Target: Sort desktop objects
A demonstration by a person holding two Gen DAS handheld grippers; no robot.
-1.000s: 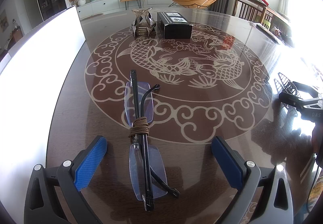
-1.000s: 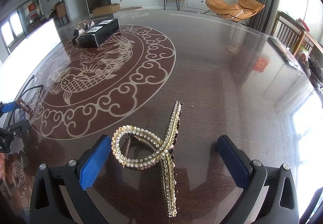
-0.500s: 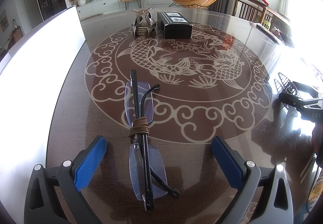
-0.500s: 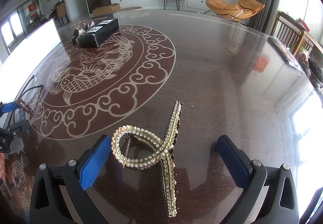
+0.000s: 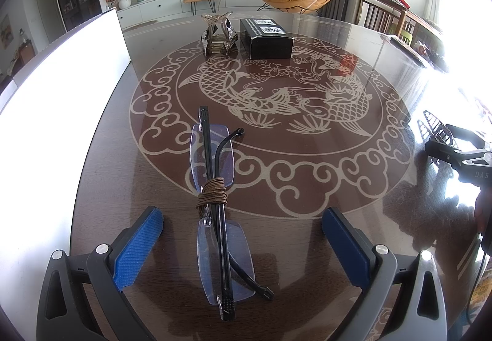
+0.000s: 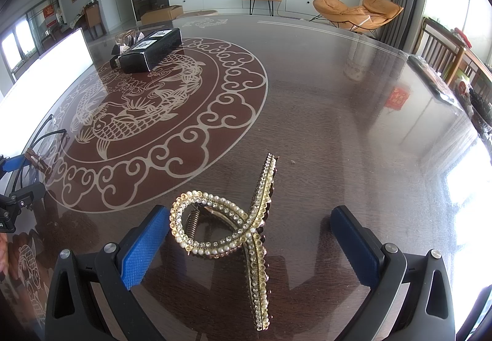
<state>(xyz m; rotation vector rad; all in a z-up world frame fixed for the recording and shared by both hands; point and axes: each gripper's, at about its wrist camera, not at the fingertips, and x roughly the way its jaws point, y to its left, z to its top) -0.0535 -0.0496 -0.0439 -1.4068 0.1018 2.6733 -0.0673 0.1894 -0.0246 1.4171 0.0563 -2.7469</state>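
Folded rimless glasses (image 5: 215,212) with black arms lie on the dark table, a brown cord (image 5: 212,192) wound around their middle. My left gripper (image 5: 243,233) stands open, its blue pads on either side of the glasses without touching them. In the right wrist view a gold hair claw (image 6: 233,221) set with pearls and rhinestones rests on the table between the blue pads of my open right gripper (image 6: 250,236). The glasses (image 6: 46,138) also show at that view's left edge.
A black box (image 5: 266,38) and a pile of shiny hair clips (image 5: 218,33) sit at the far side of the fish pattern. A bright white board (image 5: 61,89) runs along the table's left edge. Chairs (image 6: 442,49) stand on the right.
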